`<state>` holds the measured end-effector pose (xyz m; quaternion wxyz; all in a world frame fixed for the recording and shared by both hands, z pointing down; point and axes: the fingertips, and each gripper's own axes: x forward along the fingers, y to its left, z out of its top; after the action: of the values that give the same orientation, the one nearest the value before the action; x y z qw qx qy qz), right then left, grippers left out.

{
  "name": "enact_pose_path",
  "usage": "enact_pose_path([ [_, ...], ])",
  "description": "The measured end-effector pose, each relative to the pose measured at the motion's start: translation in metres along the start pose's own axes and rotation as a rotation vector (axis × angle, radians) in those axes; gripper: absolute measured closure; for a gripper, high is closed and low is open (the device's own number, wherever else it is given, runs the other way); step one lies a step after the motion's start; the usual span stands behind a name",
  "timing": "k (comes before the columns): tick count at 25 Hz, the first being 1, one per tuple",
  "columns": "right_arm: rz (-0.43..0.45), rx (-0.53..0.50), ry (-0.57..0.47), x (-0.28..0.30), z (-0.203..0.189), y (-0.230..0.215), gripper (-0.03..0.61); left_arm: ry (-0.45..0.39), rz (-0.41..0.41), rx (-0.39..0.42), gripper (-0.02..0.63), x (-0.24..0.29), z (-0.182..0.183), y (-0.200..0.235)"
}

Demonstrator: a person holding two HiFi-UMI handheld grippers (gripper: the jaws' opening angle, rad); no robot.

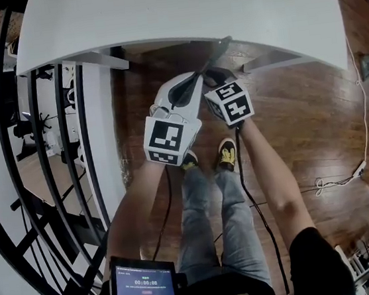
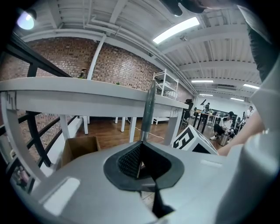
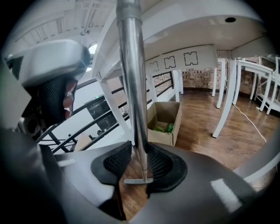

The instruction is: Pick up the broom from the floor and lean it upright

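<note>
Left gripper (image 2: 141, 158) pinches the one broom handle (image 2: 150, 111), a grey metal pole that stands nearly upright between its pads and rises in front of the edge of the white worktop (image 2: 87, 94). Right gripper (image 3: 136, 165), the second of the two, is spread around the same pole: one pad stands clear of the metal, the other just beside it. One open cardboard box (image 3: 164, 124) sits on the wooden floor (image 3: 236, 131) beyond.
</note>
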<state>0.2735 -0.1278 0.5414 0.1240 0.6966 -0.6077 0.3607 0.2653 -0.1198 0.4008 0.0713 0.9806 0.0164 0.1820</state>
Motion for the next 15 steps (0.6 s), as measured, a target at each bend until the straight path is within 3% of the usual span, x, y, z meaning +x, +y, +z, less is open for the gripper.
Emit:
enact_pose_path([
  [3, 0.019, 0.009, -0.068, -0.008, 0.010, 0.004, 0.433, 0.005, 0.002, 0.003, 0.597, -0.004, 0.000, 0.000],
  [9, 0.024, -0.010, -0.101, -0.019, 0.013, 0.012, 0.414, 0.007, 0.005, 0.000, 0.597, -0.015, -0.001, -0.002],
  [15, -0.031, -0.067, -0.195, -0.028, 0.027, 0.010, 0.413, 0.023, 0.003, 0.006, 0.597, -0.018, -0.011, -0.005],
])
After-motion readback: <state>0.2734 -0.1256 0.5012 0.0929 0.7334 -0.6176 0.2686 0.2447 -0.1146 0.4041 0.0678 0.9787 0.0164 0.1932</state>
